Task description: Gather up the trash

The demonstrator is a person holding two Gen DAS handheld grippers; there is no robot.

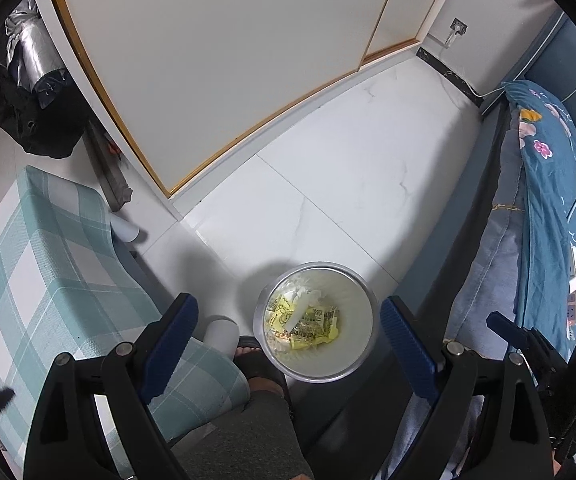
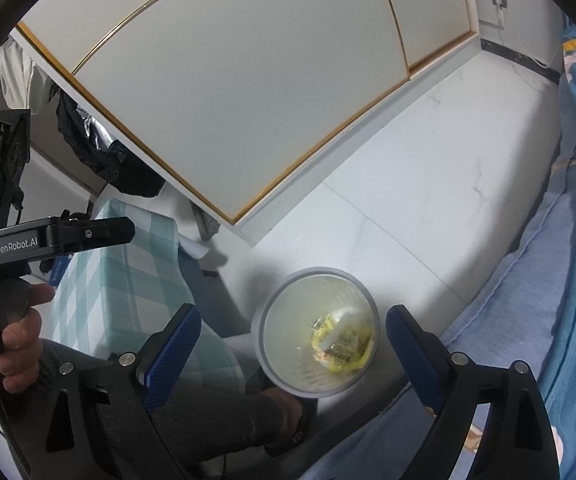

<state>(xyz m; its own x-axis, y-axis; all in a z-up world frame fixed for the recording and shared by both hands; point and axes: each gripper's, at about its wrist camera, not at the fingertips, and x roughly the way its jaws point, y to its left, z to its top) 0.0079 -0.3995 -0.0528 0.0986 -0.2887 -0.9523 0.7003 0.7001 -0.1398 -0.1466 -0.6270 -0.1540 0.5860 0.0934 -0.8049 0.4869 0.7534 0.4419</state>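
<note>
Yellow wrappers [image 1: 308, 326] already lie in the bin [image 1: 362, 344]; your left tool [image 1: 288, 344] and right tool [image 2: 294, 354] hang wide, empty. Next, seek remaining trash, perhaps toward ten o'clock.

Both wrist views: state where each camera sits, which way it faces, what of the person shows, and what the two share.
Left wrist: on the left hand-held gripper, jaws open and empty, looking steeply down at the bin on the floor; a trouser leg and sandalled foot show.
Right wrist: on the right hand-held gripper, open and empty, looking down at the bin; the person's left hand shows holding the other gripper.
Shared: bin, yellow wrappers, checked cushion, wardrobe doors, bedding.
</note>
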